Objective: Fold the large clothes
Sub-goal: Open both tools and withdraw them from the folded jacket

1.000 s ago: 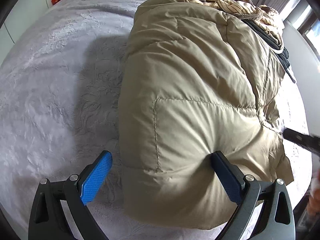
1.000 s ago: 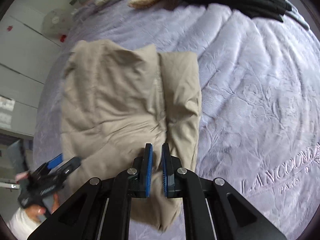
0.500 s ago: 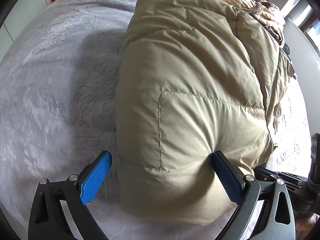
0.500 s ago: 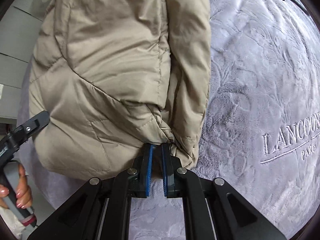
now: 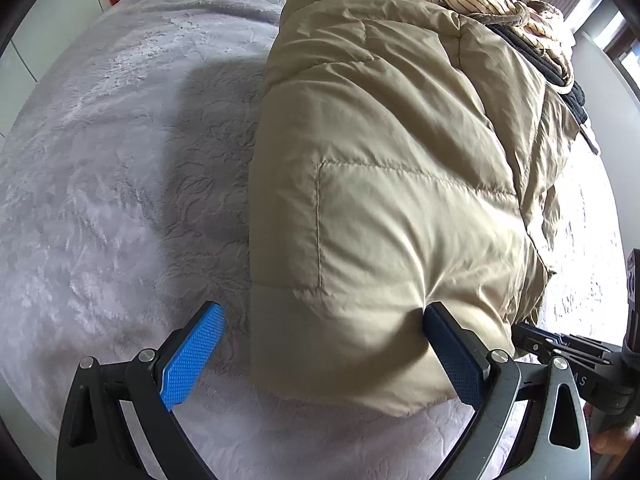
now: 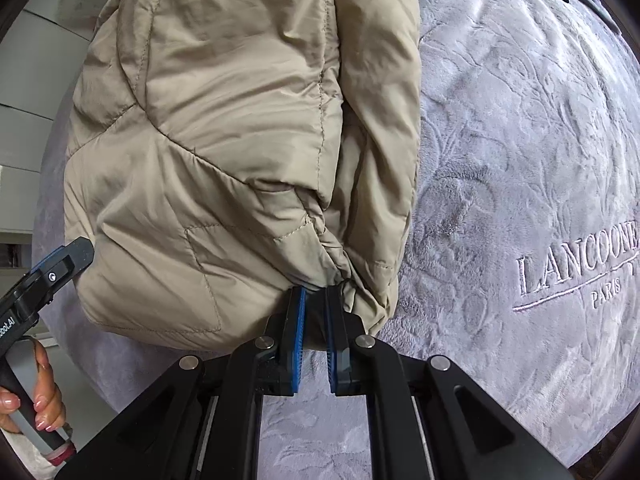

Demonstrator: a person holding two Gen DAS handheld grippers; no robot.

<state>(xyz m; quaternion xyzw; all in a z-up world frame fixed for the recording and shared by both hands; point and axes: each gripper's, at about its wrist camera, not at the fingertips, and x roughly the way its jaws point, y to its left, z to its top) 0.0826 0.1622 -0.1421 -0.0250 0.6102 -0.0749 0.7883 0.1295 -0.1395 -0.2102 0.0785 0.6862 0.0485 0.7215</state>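
Nearest us, our right gripper (image 6: 314, 312) has its fingers clenched on a bunched bit of hem at the near edge of the jacket (image 6: 240, 120), while our left gripper (image 5: 324, 354) stands spread wide, its right finger (image 5: 452, 356) pressing into the near end of the jacket and its left finger (image 5: 192, 356) clear of the cloth on the bed (image 5: 100, 200). The jacket lies folded into a thick bundle on the bed; we judge it light, soft and springy, with a slick shell that may slip from a shallow pinch, so we would take hold at seams or the hem, through several layers. Beyond the jacket lies a pile of other clothes (image 5: 500, 4).
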